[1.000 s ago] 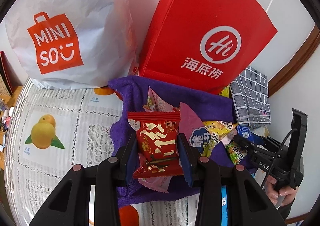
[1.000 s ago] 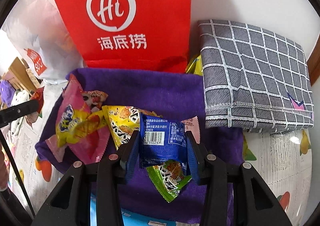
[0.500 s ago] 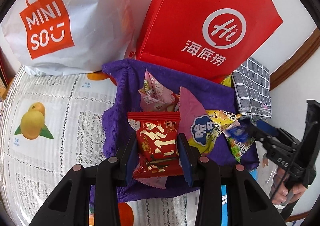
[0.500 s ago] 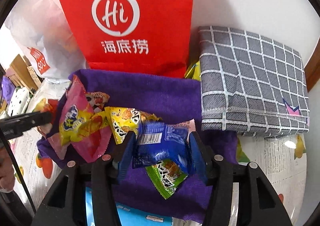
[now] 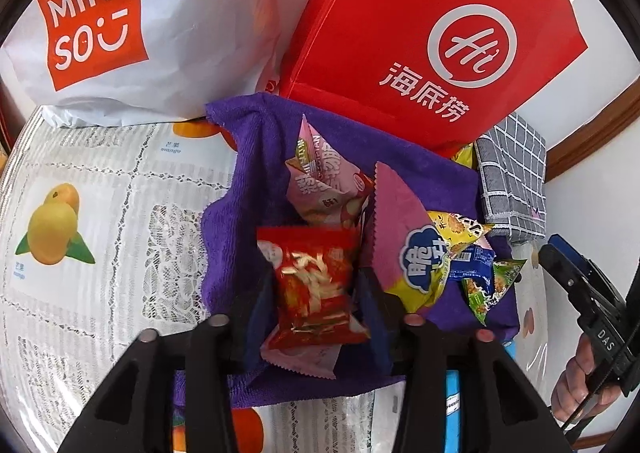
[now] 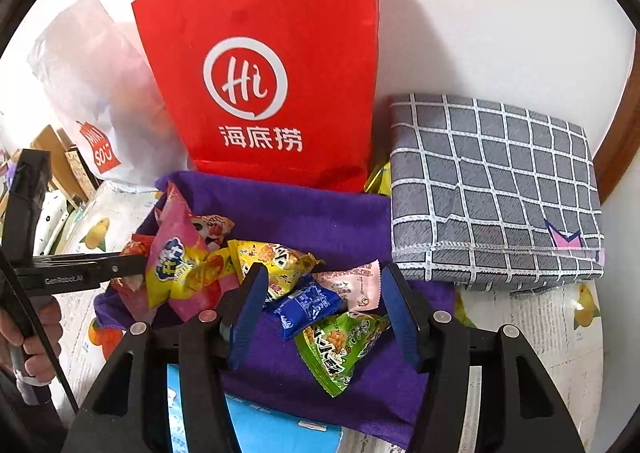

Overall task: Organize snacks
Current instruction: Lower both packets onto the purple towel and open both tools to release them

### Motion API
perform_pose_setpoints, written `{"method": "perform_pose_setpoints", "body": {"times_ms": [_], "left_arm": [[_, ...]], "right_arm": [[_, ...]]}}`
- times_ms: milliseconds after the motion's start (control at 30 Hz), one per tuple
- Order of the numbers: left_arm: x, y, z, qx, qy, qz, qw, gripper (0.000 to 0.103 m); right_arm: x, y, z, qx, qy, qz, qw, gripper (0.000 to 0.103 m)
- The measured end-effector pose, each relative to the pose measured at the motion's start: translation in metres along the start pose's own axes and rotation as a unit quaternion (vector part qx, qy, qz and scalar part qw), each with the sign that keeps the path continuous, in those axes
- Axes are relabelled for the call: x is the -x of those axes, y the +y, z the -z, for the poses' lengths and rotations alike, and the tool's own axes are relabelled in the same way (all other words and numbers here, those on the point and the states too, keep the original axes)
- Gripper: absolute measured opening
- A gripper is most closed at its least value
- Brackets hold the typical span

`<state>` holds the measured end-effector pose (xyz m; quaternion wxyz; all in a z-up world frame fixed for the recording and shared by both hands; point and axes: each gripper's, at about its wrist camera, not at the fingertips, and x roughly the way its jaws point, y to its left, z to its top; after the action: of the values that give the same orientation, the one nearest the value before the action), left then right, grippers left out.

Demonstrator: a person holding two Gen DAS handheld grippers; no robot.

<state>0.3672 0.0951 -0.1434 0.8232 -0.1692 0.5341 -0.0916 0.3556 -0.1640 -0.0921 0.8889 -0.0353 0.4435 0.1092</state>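
Several snack packets lie on a purple cloth [image 5: 256, 173] [image 6: 320, 213]. My left gripper [image 5: 316, 281] points down over the cloth. Its jaws are opening, and a red packet [image 5: 308, 253], blurred and tilted, sits loose between them on top of a pink packet [image 5: 304, 361]. My right gripper [image 6: 325, 273] hangs open above the cloth, holding nothing. Under it lie a blue packet [image 6: 308, 305], a green packet [image 6: 340, 345] and a pale pink packet [image 6: 356, 289]. A yellow packet [image 6: 276, 261] and a pink-and-yellow packet [image 6: 176, 265] lie to the left.
A red paper bag [image 5: 420, 33] and a white Miniso bag [image 5: 160, 13] stand behind the cloth. A folded grey checked cloth [image 6: 492, 189] lies at the right. A light blue box [image 6: 260, 425] sits at the near edge. A fruit-print table cover [image 5: 100, 213] spreads to the left.
The right gripper let go of the blue packet, opened wider and rose; the packet now lies on the cloth. The left jaws parted a little and the red packet slipped and tilted.
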Motion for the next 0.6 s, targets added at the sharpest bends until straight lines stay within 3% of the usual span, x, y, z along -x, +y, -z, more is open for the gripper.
{"method": "perform_pose_setpoints", "body": {"times_ms": [67, 200, 433, 600], "left_arm": [[0.005, -0.001, 0.001, -0.006, -0.005, -0.009, 0.9999, 0.056], [0.017, -0.003, 0.004, -0.014, -0.01, -0.014, 0.9998, 0.057], [0.058, 0.0, 0.026, -0.028, -0.025, -0.026, 0.999, 0.057], [0.088, 0.002, 0.053, -0.03, -0.033, -0.032, 0.9985, 0.057]], "right_arm": [[0.004, 0.003, 0.0, 0.007, -0.004, 0.006, 1.0, 0.058], [0.017, 0.009, 0.001, 0.018, -0.022, 0.026, 0.999, 0.058], [0.047, 0.024, 0.028, -0.004, -0.047, -0.012, 0.999, 0.058], [0.069, 0.045, 0.052, 0.008, -0.04, -0.005, 0.999, 0.058]]}}
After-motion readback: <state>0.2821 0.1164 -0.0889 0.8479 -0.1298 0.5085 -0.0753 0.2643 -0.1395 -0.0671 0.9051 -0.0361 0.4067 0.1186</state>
